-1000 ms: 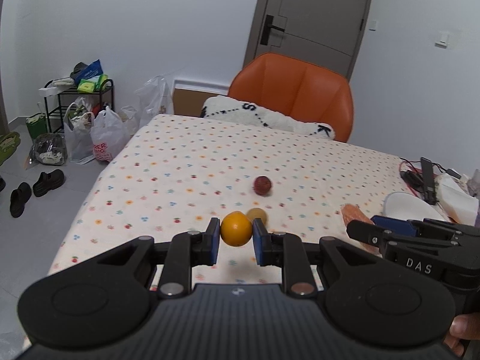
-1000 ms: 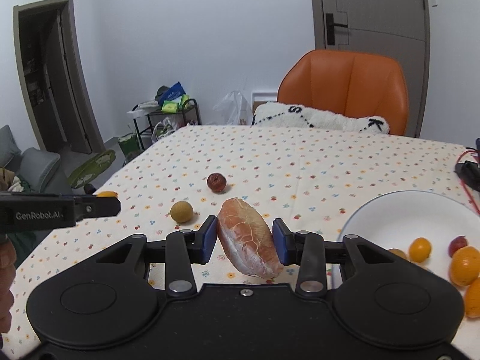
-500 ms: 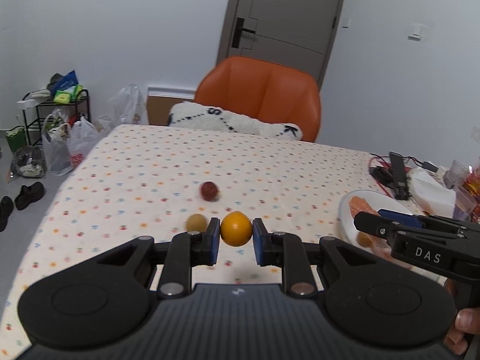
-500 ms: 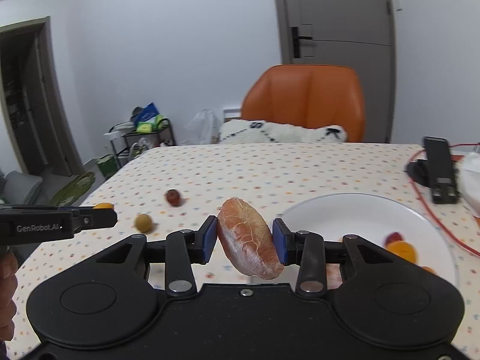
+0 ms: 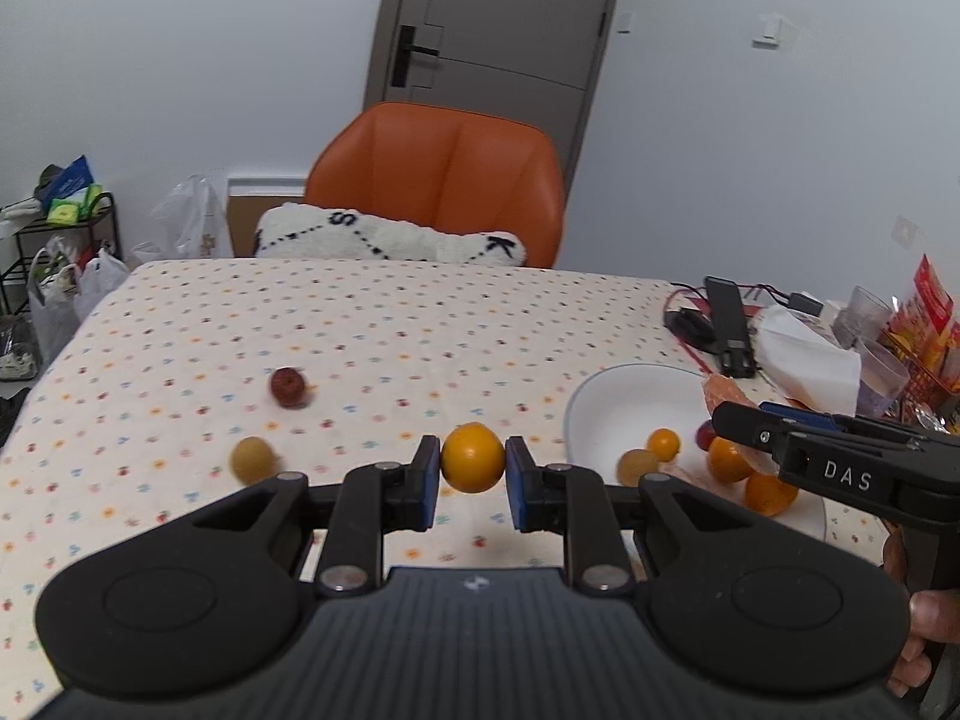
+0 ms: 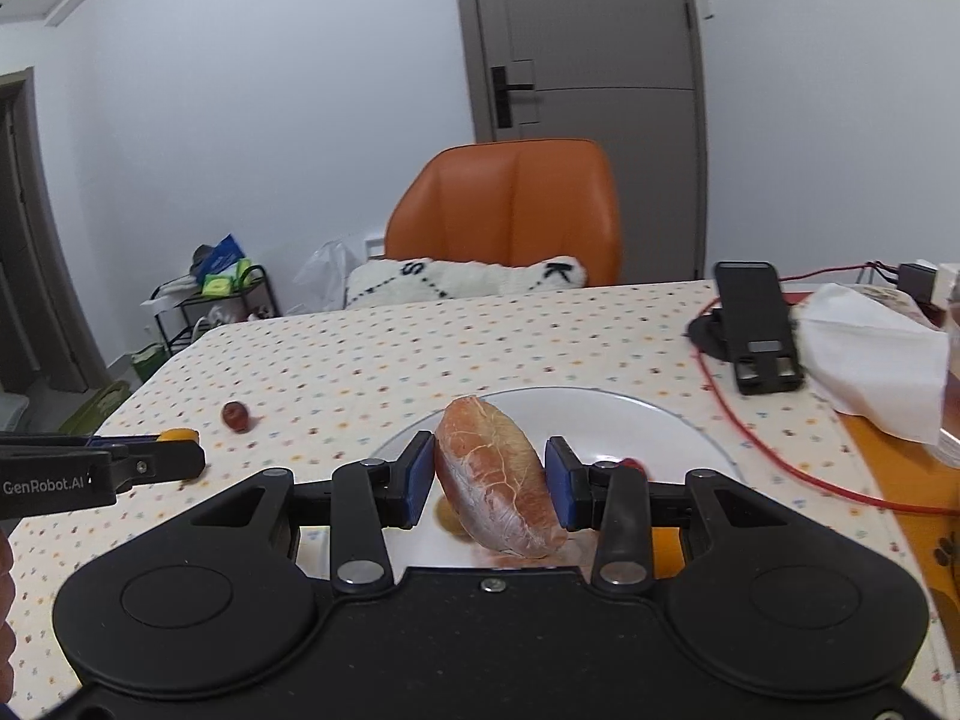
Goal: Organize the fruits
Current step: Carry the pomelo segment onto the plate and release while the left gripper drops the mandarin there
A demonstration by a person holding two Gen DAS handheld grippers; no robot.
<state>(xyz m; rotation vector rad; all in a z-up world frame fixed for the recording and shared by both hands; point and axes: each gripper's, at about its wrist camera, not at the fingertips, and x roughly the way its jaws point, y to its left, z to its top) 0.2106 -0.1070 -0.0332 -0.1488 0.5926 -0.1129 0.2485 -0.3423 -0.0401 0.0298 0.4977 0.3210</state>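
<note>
Dotted table (image 5: 372,324), plate (image 6: 600,414) near edge

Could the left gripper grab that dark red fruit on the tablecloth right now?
Probably not yet: the left gripper is shut on the orange fruit. The dark red fruit lies unobstructed on the tablecloth, ahead and leftward.

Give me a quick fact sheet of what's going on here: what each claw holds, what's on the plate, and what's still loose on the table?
left gripper: shut on small orange, above the tablecloth
right gripper: shut on peeled grapefruit segment, over the white plate
on plate: several small orange, yellowish and red fruits
loose on table: red fruit, yellow-brown fruit
beyond plate: black phone, red cable
</note>
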